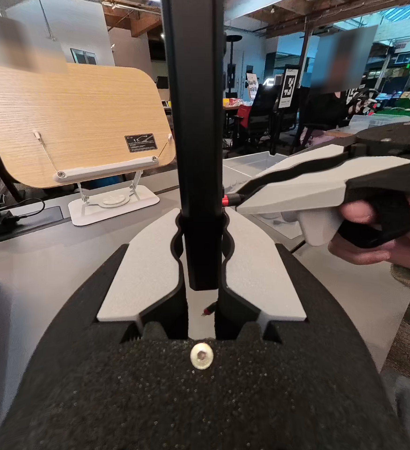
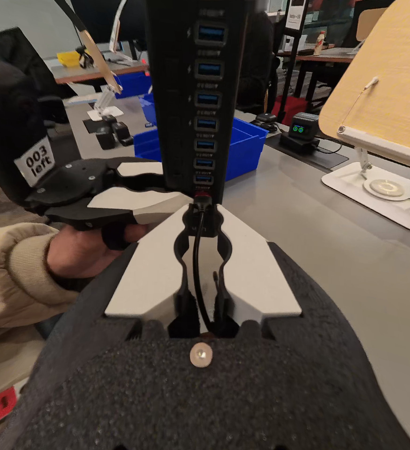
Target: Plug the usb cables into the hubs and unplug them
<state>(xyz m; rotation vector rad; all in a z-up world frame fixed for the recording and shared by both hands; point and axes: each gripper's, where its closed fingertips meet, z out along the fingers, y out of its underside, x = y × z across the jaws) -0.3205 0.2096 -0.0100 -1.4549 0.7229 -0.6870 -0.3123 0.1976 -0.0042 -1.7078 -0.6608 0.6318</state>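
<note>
Over table [image 1: 41,255], grippers pinch hub [image 1: 200,170], seemingly plug [image 2: 202,203].

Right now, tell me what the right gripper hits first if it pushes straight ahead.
The right gripper, shut on the red-collared USB plug, points at the black hub. The plug would be driven against the hub's lowest port; how deep it already sits is unclear.

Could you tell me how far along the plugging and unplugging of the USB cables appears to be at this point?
Done: the left gripper is clamped on the upright black hub, steadying it. In hand: the right gripper pinches the red-collared USB plug at the hub's lowest port; plugging or pulling, I cannot tell. Left: the blue ports above stand empty, and another connector lies loose on the table.
</note>
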